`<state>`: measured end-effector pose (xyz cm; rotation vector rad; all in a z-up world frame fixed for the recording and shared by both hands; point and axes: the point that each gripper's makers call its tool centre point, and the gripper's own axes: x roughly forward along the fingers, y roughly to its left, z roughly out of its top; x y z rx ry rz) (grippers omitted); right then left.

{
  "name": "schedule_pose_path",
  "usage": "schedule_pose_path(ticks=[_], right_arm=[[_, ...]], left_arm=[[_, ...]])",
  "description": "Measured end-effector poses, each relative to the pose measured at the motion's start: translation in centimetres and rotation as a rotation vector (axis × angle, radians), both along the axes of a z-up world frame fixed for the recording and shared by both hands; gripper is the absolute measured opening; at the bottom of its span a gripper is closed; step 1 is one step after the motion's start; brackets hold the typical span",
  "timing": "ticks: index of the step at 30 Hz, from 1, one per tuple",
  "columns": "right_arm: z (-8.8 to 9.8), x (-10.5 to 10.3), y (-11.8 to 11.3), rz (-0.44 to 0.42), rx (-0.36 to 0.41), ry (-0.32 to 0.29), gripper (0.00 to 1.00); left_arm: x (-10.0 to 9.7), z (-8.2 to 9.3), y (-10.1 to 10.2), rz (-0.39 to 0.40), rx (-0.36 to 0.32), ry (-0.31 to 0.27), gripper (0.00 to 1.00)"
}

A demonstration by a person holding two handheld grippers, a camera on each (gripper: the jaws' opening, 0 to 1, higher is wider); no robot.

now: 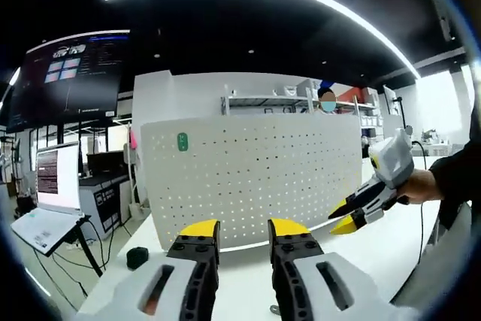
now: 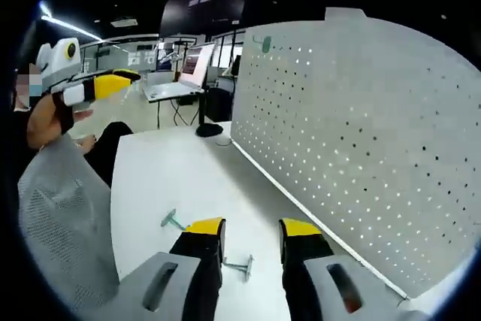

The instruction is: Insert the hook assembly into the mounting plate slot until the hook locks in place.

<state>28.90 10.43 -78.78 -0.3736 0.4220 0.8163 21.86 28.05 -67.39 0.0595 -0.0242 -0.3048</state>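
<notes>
The left tongs (image 1: 244, 232) stood wide with nothing between their yellow tips. They faced the white board with holes (image 1: 255, 178), which stood upright on the white desk (image 1: 248, 276). A small green piece (image 1: 183, 141) sat high on the board near its left edge. The right tongs (image 1: 347, 216) came in from the right of the left gripper view, held in a hand (image 1: 422, 186) above the desk, their tips slightly apart and empty.

In the right gripper view, the right tongs (image 2: 252, 228) were wide and held nothing. Two little metal hooks lay flat on the desk there. One hook (image 2: 172, 221) lay just left of the tongs. The other hook (image 2: 239, 266) lay between the two tips. The left gripper view did not show those hooks. It showed a laptop (image 1: 52, 201) on a stand and a small dark thing (image 1: 137, 258) on the desk.
</notes>
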Motion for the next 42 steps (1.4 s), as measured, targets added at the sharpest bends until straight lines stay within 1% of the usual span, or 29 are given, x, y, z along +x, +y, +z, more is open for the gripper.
schedule_pose_path(ticks=[3, 5, 8, 14, 15, 19, 23, 26, 28, 30, 33, 36, 38, 40, 42], right_arm=[[-2.2, 0.1, -0.1, 0.004, -0.054, 0.049, 0.21], [-3.3, 0.1, 0.1, 0.011, -0.076, 0.068, 0.18], [-4.4, 0.3, 0.1, 0.008, -0.116, 0.087, 0.16], [-6.1, 0.9, 0.1, -0.002, -0.159, 0.125, 0.12], [-6.6, 0.9, 0.0, -0.006, -0.172, 0.14, 0.11], [-7.6, 1.1, 0.0, -0.005, -0.196, 0.161, 0.07], [-8.4, 1.3, 0.1, 0.002, -0.233, 0.164, 0.07], [-9.2, 1.5, 0.1, 0.003, -0.265, 0.19, 0.07], [-9.4, 1.5, 0.2, 0.006, -0.273, 0.193, 0.06], [-9.7, 1.6, 0.2, 0.007, -0.302, 0.193, 0.05], [-9.7, 1.8, 0.5, 0.012, -0.312, 0.19, 0.05], [-9.9, 1.9, 0.5, 0.01, -0.34, 0.195, 0.04], [-10.1, 2.0, 0.4, 0.011, -0.362, 0.196, 0.04], [-10.3, 2.1, 0.0, 0.015, -0.409, 0.196, 0.03], [-10.4, 2.1, -0.1, 0.016, -0.423, 0.202, 0.03]], left_arm=[[-0.2, -0.4, -0.2, -0.003, 0.001, 0.009, 0.26], [-0.2, -0.6, -0.2, -0.004, 0.001, 0.015, 0.26], [-0.3, -1.0, 0.0, -0.003, -0.009, 0.026, 0.27], [-0.2, -1.3, 0.0, -0.01, -0.017, 0.034, 0.27], [-0.2, -1.3, -0.1, -0.012, -0.016, 0.035, 0.27], [-0.2, -1.5, -0.5, -0.029, -0.005, 0.04, 0.27], [-0.3, -1.6, -0.8, -0.042, -0.001, 0.043, 0.27], [-0.3, -1.7, -0.9, -0.046, -0.006, 0.047, 0.26], [-0.3, -1.6, -0.9, -0.049, -0.009, 0.047, 0.26], [-0.3, -1.6, -0.9, -0.051, -0.015, 0.044, 0.26], [-0.3, -1.5, -0.8, -0.052, -0.02, 0.042, 0.26], [-0.3, -1.5, -0.9, -0.056, -0.024, 0.042, 0.26], [-0.3, -1.5, -1.0, -0.06, -0.024, 0.04, 0.26], [-0.4, -1.4, -1.0, -0.064, -0.026, 0.037, 0.26], [-0.5, -1.4, -1.1, -0.067, -0.029, 0.036, 0.26]])
